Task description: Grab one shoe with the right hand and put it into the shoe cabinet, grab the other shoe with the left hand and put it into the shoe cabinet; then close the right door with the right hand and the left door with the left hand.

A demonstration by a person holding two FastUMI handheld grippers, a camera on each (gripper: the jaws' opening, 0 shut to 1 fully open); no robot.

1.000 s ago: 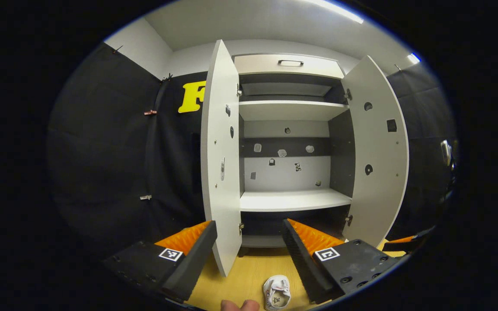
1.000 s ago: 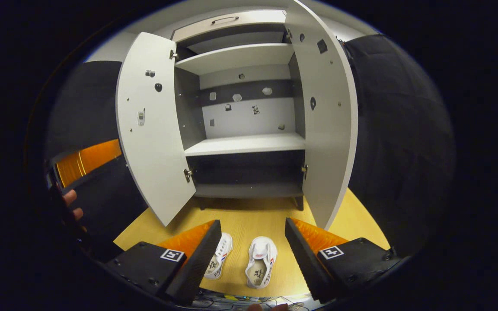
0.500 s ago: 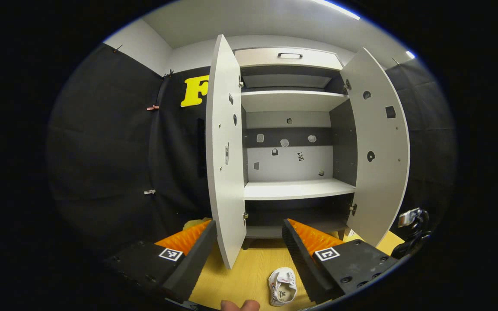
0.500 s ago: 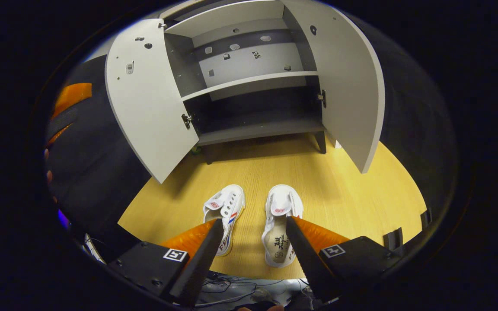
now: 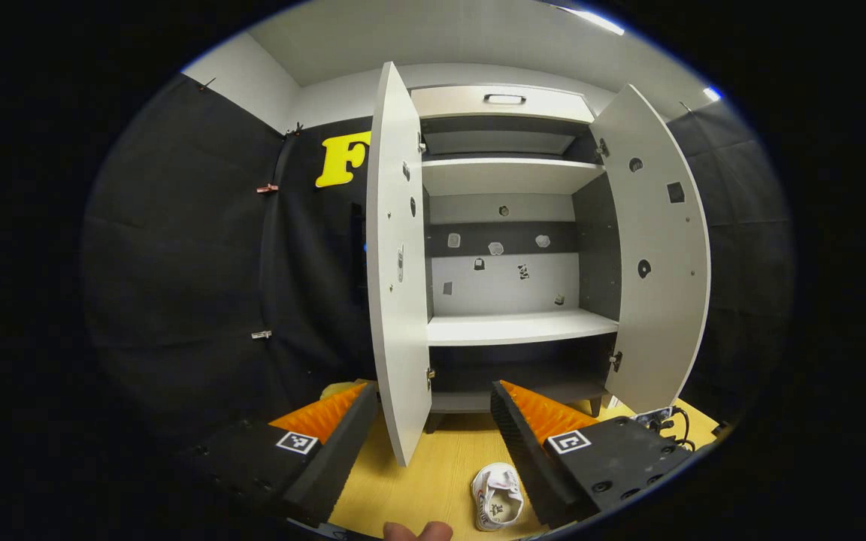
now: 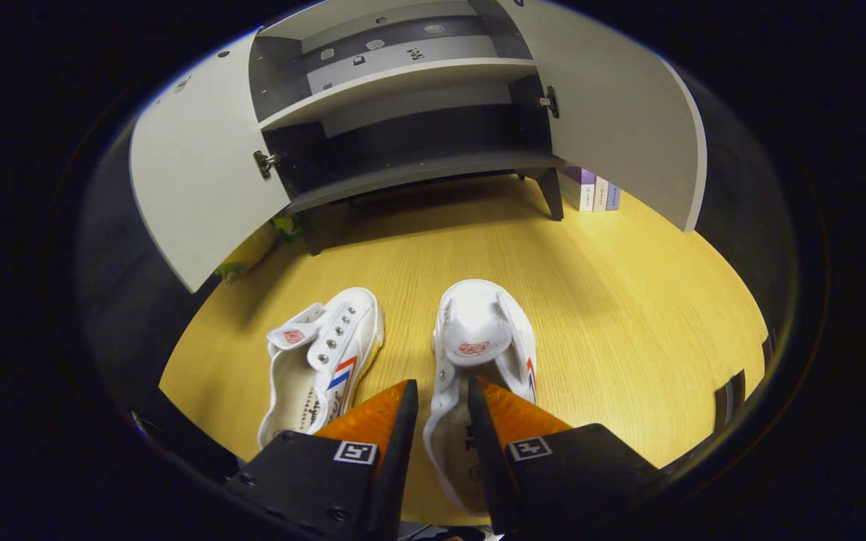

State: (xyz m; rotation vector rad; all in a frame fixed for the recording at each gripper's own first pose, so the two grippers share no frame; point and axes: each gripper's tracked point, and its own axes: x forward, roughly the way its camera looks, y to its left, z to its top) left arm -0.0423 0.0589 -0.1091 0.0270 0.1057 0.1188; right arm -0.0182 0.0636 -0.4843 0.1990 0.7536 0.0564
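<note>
Two white shoes with red and blue stripes lie side by side on the wooden floor (image 6: 613, 300). My right gripper (image 6: 440, 387) is low over the right shoe (image 6: 485, 330), fingers closed to a narrow gap around its left side wall near the heel. The left shoe (image 6: 320, 361) lies free beside it. The shoe cabinet (image 6: 418, 169) stands beyond with both doors wide open. In the left gripper view, my left gripper (image 5: 433, 391) hangs open and holds nothing, facing the cabinet's middle shelf (image 5: 516, 329). One shoe (image 5: 497, 505) shows below it on the floor.
The left door (image 5: 395, 263) and right door (image 5: 655, 255) swing out toward me. Purple and white boxes (image 6: 594, 191) stand by the cabinet's right leg. A yellow-green object (image 6: 249, 255) lies under the left door. A cable (image 5: 666, 421) sits at the right.
My right gripper has dropped toward the floor and narrowed its fingers around the right shoe's side wall. My left gripper has barely shifted and stays open.
</note>
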